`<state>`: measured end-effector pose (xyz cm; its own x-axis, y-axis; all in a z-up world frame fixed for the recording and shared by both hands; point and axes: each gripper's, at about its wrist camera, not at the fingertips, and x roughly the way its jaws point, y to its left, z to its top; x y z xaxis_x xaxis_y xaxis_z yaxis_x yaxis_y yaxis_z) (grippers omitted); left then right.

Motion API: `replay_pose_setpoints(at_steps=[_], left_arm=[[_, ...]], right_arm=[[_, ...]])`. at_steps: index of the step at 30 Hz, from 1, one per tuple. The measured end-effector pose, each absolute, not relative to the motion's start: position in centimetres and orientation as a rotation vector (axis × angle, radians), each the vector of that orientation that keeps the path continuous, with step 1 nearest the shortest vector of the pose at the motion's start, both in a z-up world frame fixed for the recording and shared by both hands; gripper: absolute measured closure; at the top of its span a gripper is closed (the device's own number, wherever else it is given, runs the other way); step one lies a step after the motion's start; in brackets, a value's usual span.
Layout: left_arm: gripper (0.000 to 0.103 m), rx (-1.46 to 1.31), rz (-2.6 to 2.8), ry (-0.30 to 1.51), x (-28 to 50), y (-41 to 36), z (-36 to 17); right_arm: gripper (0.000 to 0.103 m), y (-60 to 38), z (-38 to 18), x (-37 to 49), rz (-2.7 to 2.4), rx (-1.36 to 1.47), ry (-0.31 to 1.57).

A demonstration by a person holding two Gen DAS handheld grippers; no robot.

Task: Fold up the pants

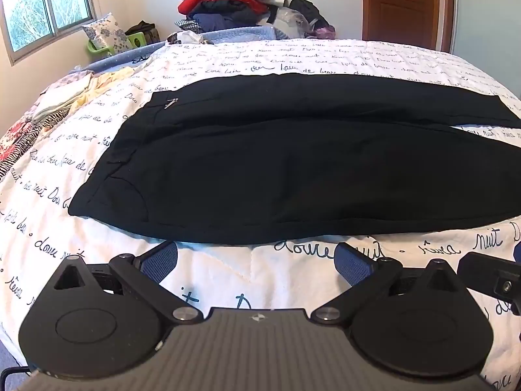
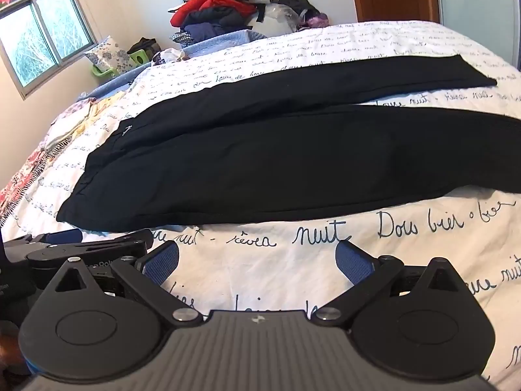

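Black pants (image 1: pixel 276 163) lie flat across a white bedspread with black script (image 1: pixel 228 62), waistband to the left, both legs running right and splitting apart at the far right. They also show in the right wrist view (image 2: pixel 260 156). My left gripper (image 1: pixel 257 257) is open and empty, just short of the pants' near edge. My right gripper (image 2: pixel 257 257) is open and empty, a little back from the near leg's edge. The left gripper (image 2: pixel 81 244) shows at the lower left of the right wrist view.
A heap of clothes (image 1: pixel 234 3) with a red garment sits beyond the bed's far side. Patterned fabrics (image 1: pixel 49 107) lie on the bed at the left. A window (image 1: pixel 42 9) is at the left, a wooden door (image 1: pixel 403 3) at the back right.
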<state>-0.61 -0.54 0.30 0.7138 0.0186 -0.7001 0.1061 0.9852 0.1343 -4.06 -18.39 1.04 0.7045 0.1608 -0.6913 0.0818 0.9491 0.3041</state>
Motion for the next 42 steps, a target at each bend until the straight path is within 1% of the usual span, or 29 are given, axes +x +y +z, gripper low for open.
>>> replay_pose_setpoints(at_steps=[42], left_arm=[[0.001, 0.152, -0.053, 0.791, -0.29, -0.23, -0.07]], right_arm=[[0.0, -17.46, 1.09, -4.31, 0.082, 0.268, 0.758]])
